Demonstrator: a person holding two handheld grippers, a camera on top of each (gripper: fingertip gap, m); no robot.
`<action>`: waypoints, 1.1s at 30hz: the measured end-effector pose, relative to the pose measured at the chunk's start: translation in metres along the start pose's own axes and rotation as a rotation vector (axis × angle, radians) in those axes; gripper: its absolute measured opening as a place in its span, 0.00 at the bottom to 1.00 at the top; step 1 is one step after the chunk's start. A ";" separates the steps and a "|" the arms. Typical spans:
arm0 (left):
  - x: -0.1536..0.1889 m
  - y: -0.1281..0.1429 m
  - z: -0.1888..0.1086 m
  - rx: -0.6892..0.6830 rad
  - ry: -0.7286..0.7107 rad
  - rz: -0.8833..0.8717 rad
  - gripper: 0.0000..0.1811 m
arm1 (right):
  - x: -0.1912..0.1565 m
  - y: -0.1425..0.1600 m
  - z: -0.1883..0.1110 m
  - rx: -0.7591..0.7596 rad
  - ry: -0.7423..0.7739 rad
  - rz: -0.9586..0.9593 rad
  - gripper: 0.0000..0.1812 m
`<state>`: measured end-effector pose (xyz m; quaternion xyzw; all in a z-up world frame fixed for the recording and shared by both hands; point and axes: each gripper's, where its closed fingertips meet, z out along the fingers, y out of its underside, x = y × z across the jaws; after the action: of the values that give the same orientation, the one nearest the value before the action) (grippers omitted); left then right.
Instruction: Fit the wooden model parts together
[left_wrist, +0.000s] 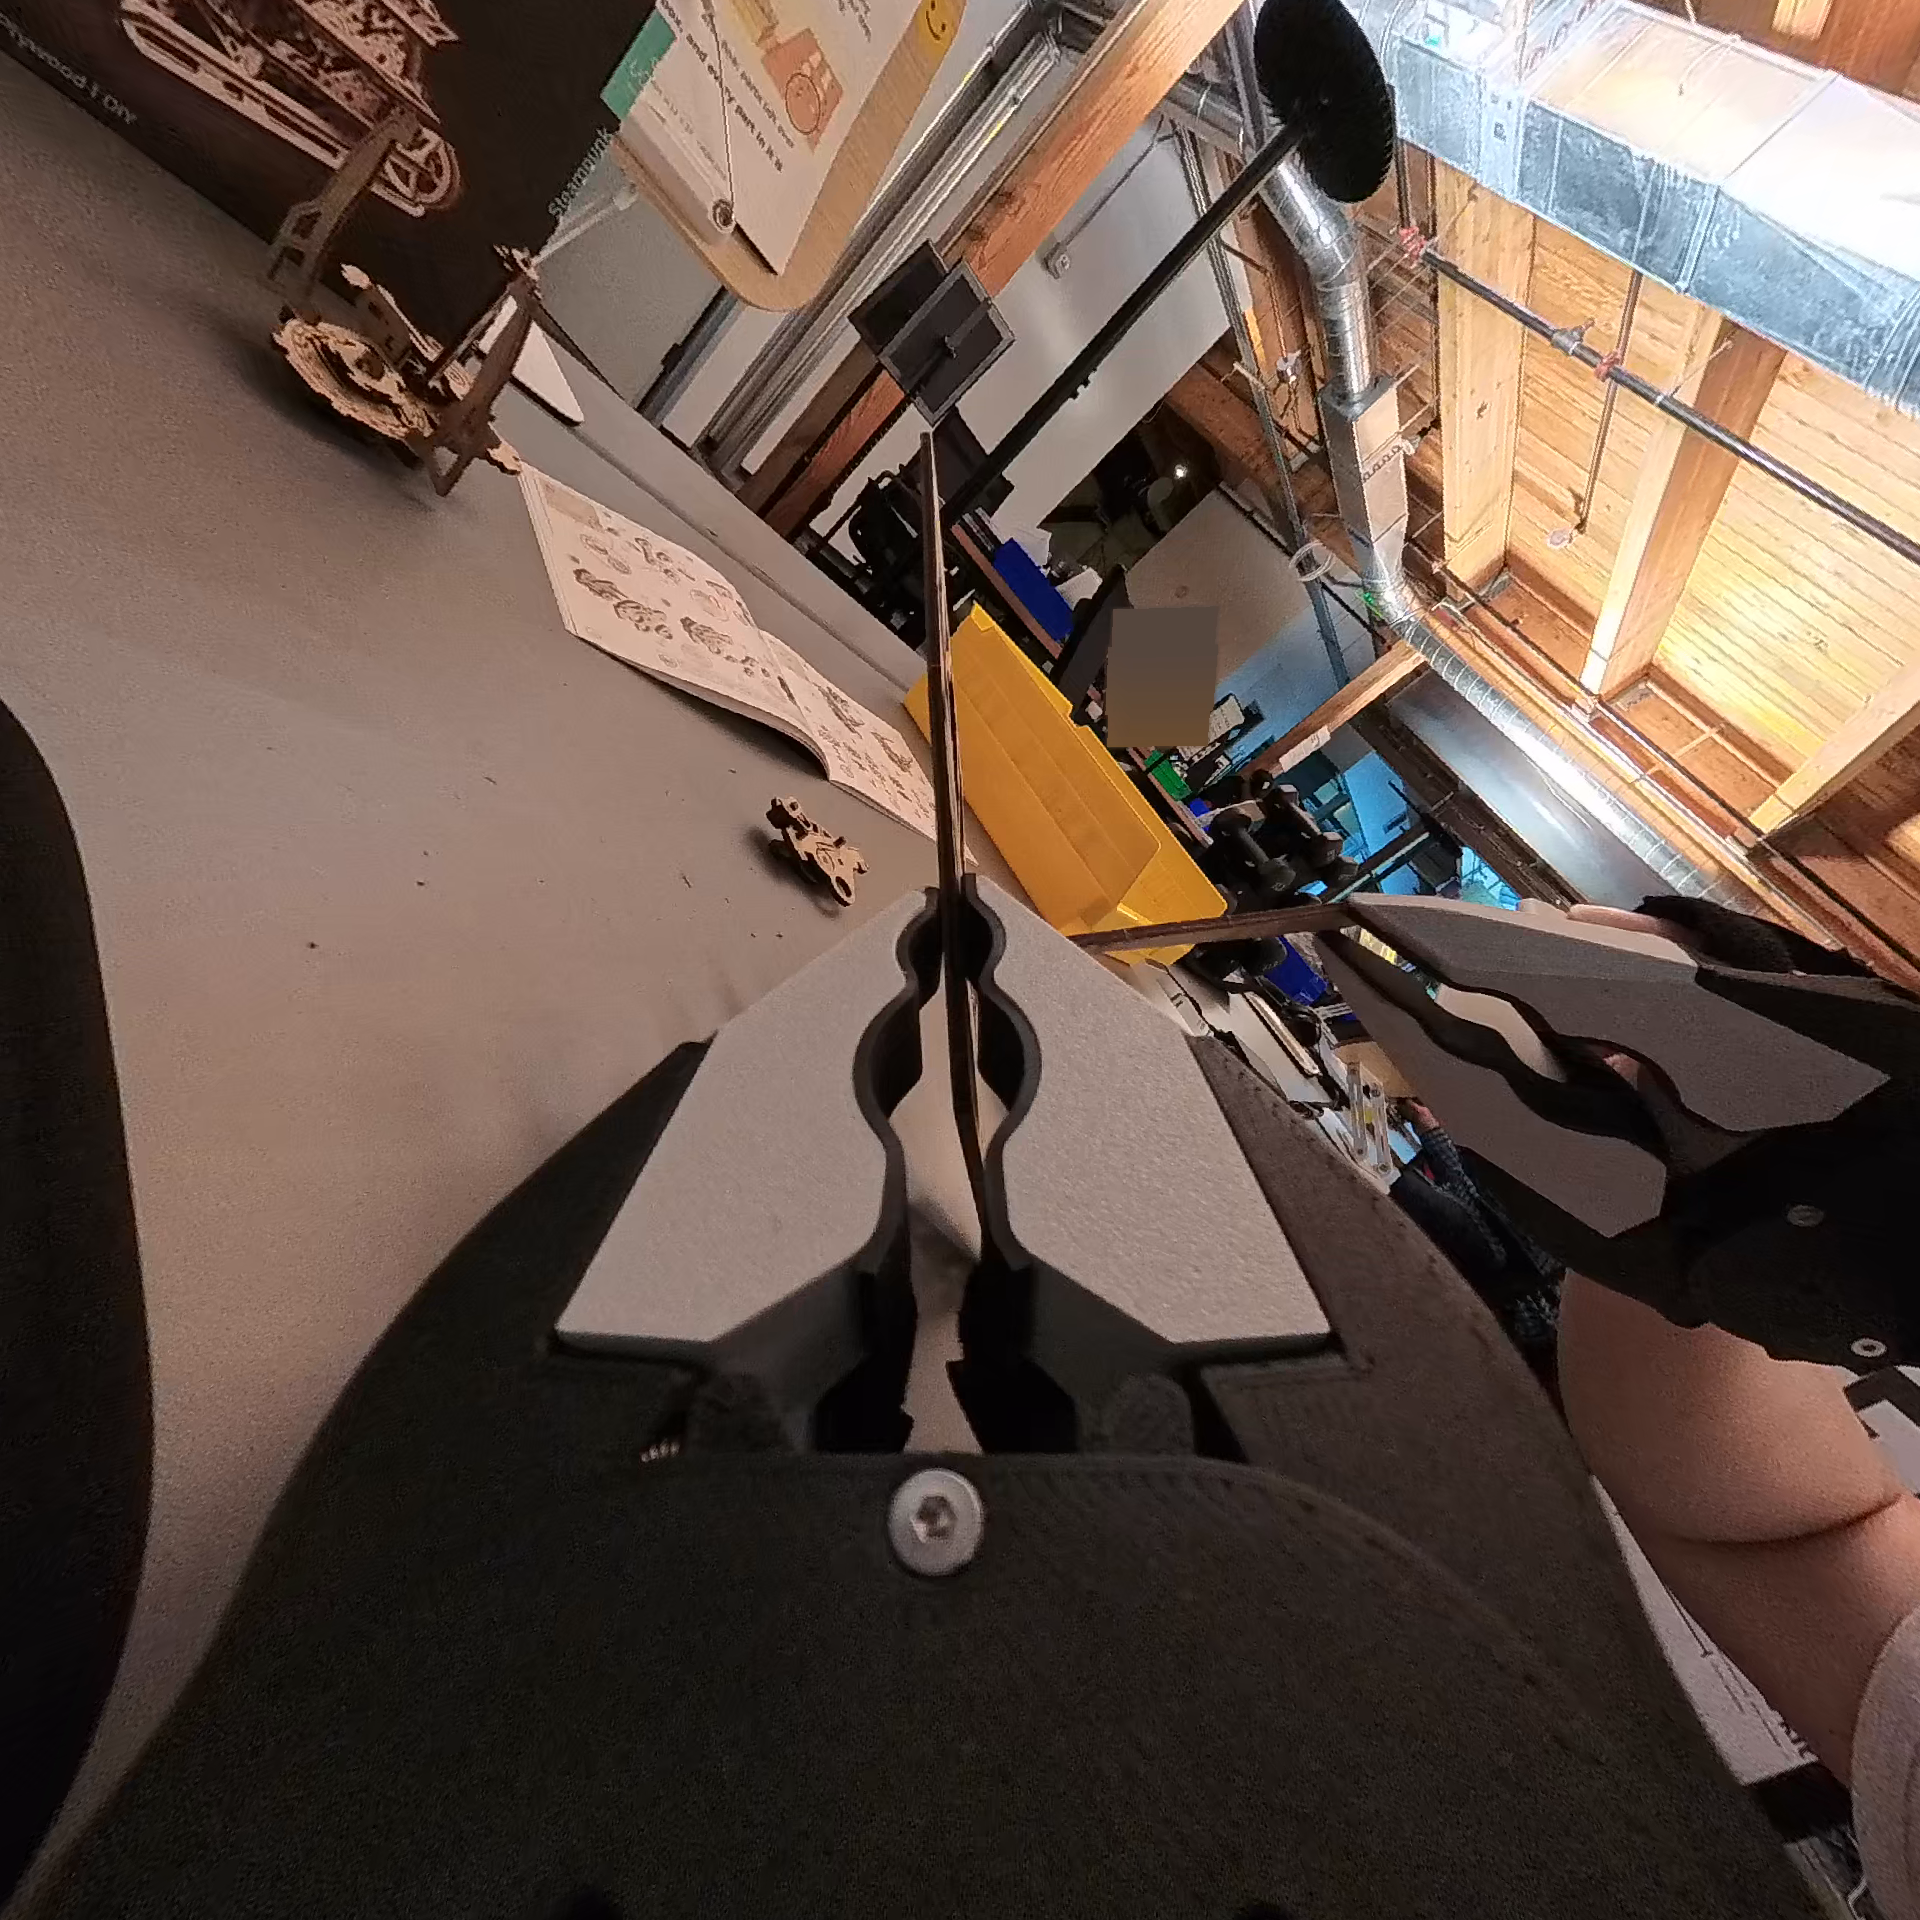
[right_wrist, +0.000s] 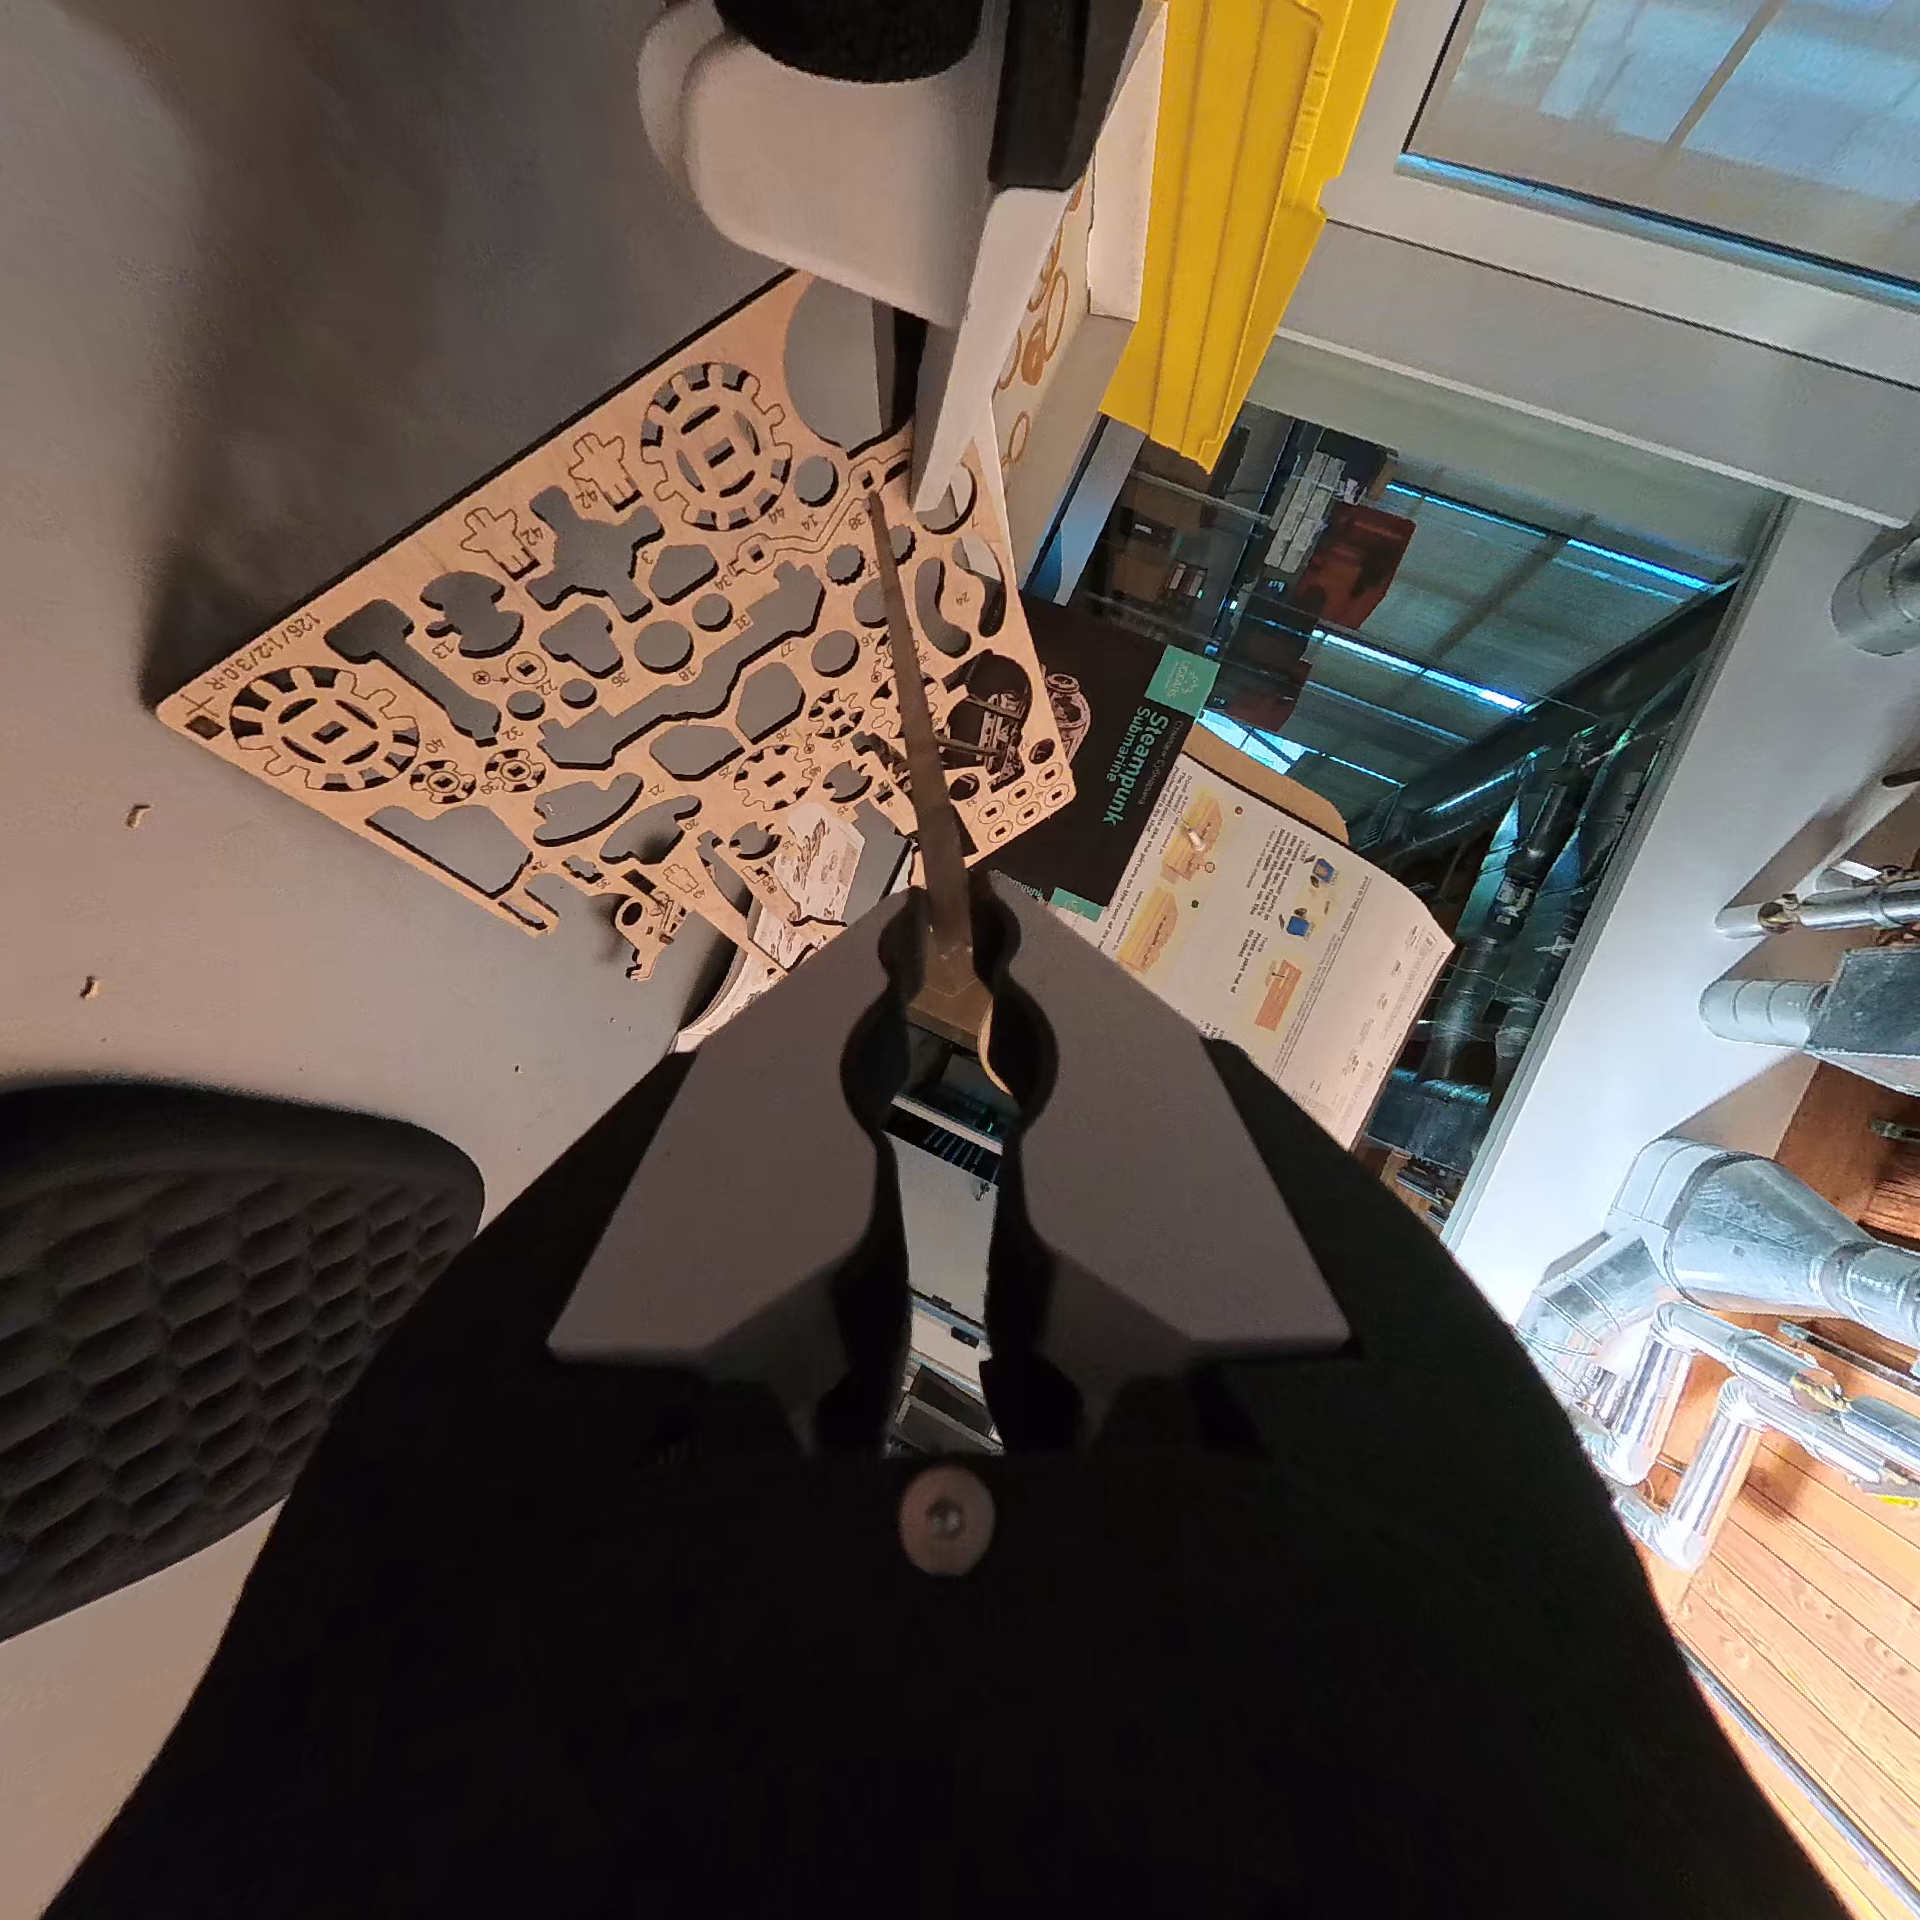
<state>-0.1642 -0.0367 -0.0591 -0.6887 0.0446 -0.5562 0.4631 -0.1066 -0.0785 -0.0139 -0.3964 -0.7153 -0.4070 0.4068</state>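
- Grippers first: your left gripper (left_wrist: 951, 914) is clenched on a thin wooden sheet (left_wrist: 940, 665), seen edge-on as a dark sliver that runs straight out past the pale grey, grainy fingertips (left_wrist: 800, 1049).
- Your right gripper (right_wrist: 951, 935) pinches a flat wooden part (right_wrist: 914, 727), also edge-on: a long, narrow brown strip that widens to a small tab between the wavy black inner pads.
- In the left wrist view, the right gripper (left_wrist: 1351, 925) comes in from the right side with its strip pointing toward the left gripper's tip; whether the two pieces touch, you cannot tell.
- In the right wrist view, the left gripper (right_wrist: 935, 488) hangs ahead, a smooth white wedge whose tip sits near the far end of your strip.
- Beyond the right gripper lies a pale plywood cut-out sheet (right_wrist: 603, 665) on the matt grey table (right_wrist: 260, 364), full of empty gear-shaped, round and bone-shaped holes.
- Ahead and to the left of the left gripper rests a small assembled wooden piece (left_wrist: 816, 847), with an open instruction booklet (left_wrist: 717, 644) just behind it.
- Farther off to the left stands a partly built model (left_wrist: 384, 364) of dark struts and a pale toothed wheel, in front of a dark box (left_wrist: 343, 114).
- A glossy yellow plastic bin (left_wrist: 1060, 790) sits at the table's edge behind the sheet.
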 end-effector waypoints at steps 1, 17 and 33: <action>0.000 0.000 0.000 0.000 0.001 0.000 0.00 | 0.000 -0.001 0.000 0.005 0.003 0.000 0.03; 0.002 0.000 0.000 0.004 0.004 0.007 0.00 | -0.004 -0.001 0.002 -0.018 -0.027 0.004 0.03; 0.006 0.001 0.000 0.003 -0.015 0.057 0.00 | -0.006 0.002 -0.001 -0.128 -0.122 0.008 0.03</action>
<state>-0.1616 -0.0410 -0.0559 -0.6907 0.0599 -0.5377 0.4798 -0.1027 -0.0800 -0.0183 -0.4484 -0.7098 -0.4254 0.3377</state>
